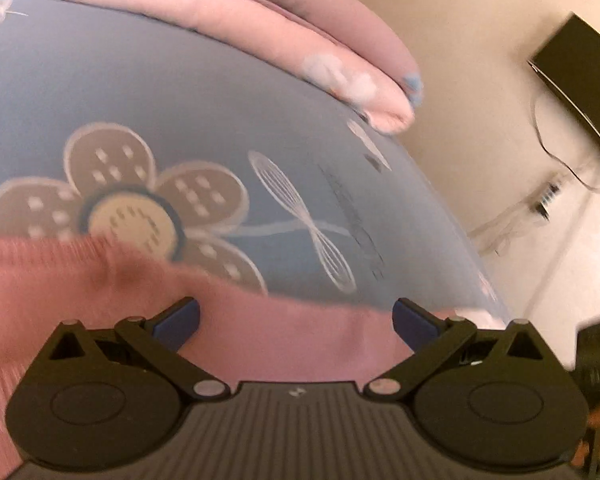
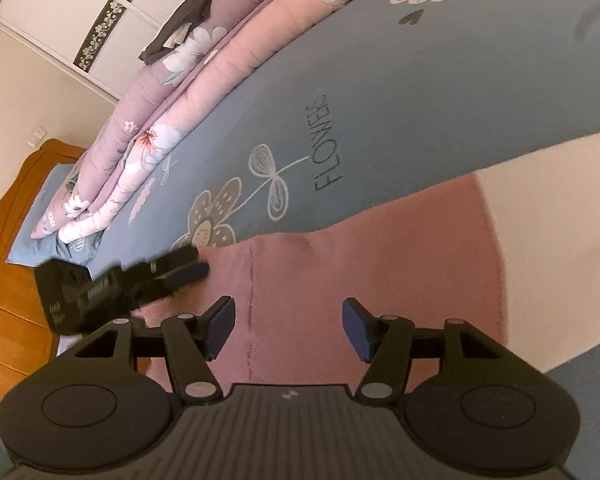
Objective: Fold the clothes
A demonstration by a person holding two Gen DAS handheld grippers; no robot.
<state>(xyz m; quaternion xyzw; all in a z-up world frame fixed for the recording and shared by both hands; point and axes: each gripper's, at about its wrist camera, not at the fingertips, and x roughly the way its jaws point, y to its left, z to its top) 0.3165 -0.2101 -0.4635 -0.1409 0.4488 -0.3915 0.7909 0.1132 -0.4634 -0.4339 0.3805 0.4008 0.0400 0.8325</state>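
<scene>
Hovering over a pink knit garment [image 2: 340, 248] spread flat on the bed [image 2: 380, 92], we judge this the start of a fold, with nothing gripped yet. Our left hand-held gripper [image 1: 296, 322] stands wide over the garment's edge, holding nothing. Our right hand-held gripper [image 2: 288, 326] is also open and empty above the cloth near a seam. Next, each needs to drop onto an edge and pinch it.

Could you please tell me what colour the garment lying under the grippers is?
The knit garment is dusty pink; the right wrist view shows it best.
</scene>
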